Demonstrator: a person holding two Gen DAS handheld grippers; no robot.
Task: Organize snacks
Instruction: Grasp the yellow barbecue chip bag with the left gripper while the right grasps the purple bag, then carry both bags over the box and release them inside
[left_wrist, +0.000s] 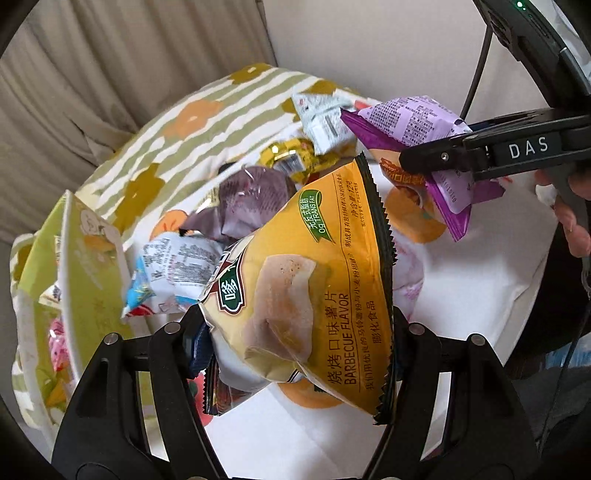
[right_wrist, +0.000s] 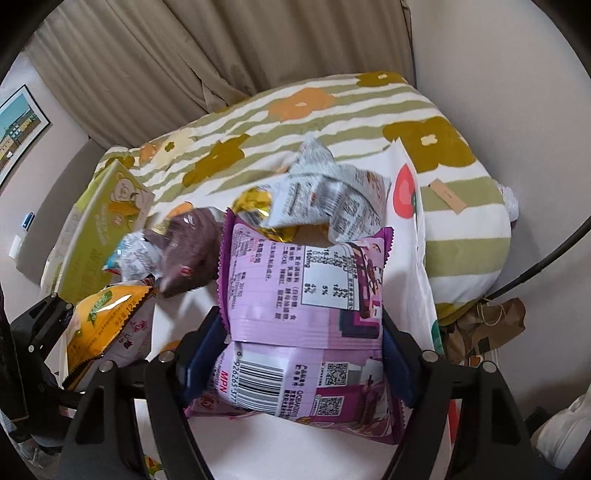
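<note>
In the left wrist view, the left claw (left_wrist: 295, 332) is clamped on a yellow barbecue chip bag (left_wrist: 303, 291), which fills the centre and lower middle of the frame and hangs above a white printed sheet (left_wrist: 480, 266). The bag is puffy and slick, and the grip looks to sit near its lower part, so it could squirm out or tilt and drop onto the loose snack pile (left_wrist: 236, 206) left of centre. At upper right, the right claw (left_wrist: 439, 162) pinches a purple snack pack (left_wrist: 413, 125); the two packets are near each other and could collide if swung together. A green carton (left_wrist: 74, 251) stands at the left edge.

In the right wrist view, the right claw (right_wrist: 303, 339) is closed on the purple snack pack (right_wrist: 303, 295), centre and lower middle. It blocks sight of what lies beneath, so a blind set-down may land on the white and gold wrappers (right_wrist: 317, 199) just above it. The chip bag (right_wrist: 107, 317) shows at lower left, the green carton (right_wrist: 107, 221) at left.
</note>
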